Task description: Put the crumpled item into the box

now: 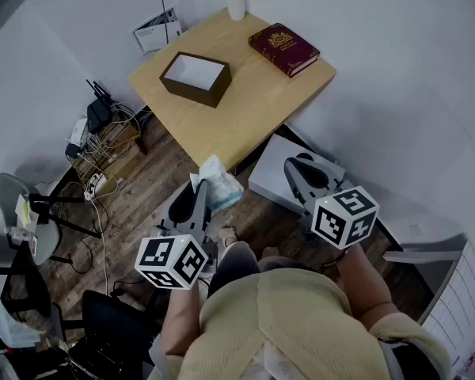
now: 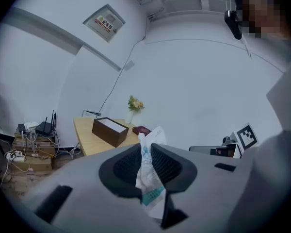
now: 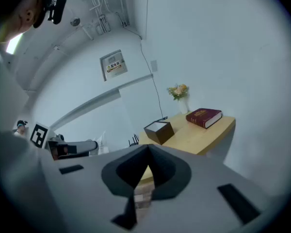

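Note:
A crumpled white and teal wrapper (image 1: 219, 185) (image 2: 148, 178) is pinched between the jaws of my left gripper (image 1: 201, 190) (image 2: 145, 148), held in the air over the wooden floor, short of the table. The open brown box (image 1: 195, 77) (image 2: 109, 130) (image 3: 158, 130) with a white inside stands on the left part of the wooden table (image 1: 245, 109). My right gripper (image 1: 299, 167) (image 3: 147, 152) hovers to the right of the left one, its jaw tips meeting with nothing between them.
A dark red book (image 1: 283, 48) (image 3: 204, 117) lies at the table's right end, and a white vase with flowers (image 1: 236, 3) (image 2: 133, 108) stands at its far edge. Routers and cables (image 1: 99, 137) crowd the floor on the left. A pale flat box (image 1: 279, 182) sits under the table's near corner.

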The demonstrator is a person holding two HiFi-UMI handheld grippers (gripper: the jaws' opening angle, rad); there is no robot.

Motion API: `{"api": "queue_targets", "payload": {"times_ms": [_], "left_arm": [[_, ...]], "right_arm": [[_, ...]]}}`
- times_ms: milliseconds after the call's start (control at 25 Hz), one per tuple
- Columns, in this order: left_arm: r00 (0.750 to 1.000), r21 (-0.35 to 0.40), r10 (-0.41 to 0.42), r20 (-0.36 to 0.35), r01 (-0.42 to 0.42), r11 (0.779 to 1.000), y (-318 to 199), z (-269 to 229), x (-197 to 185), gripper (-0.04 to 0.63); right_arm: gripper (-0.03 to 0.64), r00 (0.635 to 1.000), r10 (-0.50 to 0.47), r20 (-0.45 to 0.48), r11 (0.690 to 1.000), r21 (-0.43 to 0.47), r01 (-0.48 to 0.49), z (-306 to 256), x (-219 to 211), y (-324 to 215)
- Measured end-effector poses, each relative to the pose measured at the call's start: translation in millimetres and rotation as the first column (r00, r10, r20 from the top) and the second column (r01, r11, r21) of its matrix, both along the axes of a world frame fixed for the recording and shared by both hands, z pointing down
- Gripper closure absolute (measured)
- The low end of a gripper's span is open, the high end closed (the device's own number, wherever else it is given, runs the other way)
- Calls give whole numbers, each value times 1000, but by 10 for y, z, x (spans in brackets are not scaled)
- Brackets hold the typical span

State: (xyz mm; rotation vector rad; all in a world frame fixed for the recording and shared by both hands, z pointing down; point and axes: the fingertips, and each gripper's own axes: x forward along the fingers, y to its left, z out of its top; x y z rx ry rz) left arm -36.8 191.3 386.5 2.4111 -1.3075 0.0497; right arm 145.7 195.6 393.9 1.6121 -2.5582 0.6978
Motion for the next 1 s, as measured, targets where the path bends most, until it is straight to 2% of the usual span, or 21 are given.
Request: {"api": "queue_targets", "payload": {"times_ms": [320,720,1000], "left_arm": [[1000,-7,12,12,-12,1000,-21,46,17,515],[999,-11,30,33,-29,1000,-257,37,-72,515],[999,-27,36,29,-35,999,-551,23,-243,515]], "right_arm": [[588,997,33,64,999,-19,-32,19,61,-35],[588,996,60,72,997,-55,-56,68,1,-251],[588,997,57,60,996,-70,-53,20,-206,-523]]}}
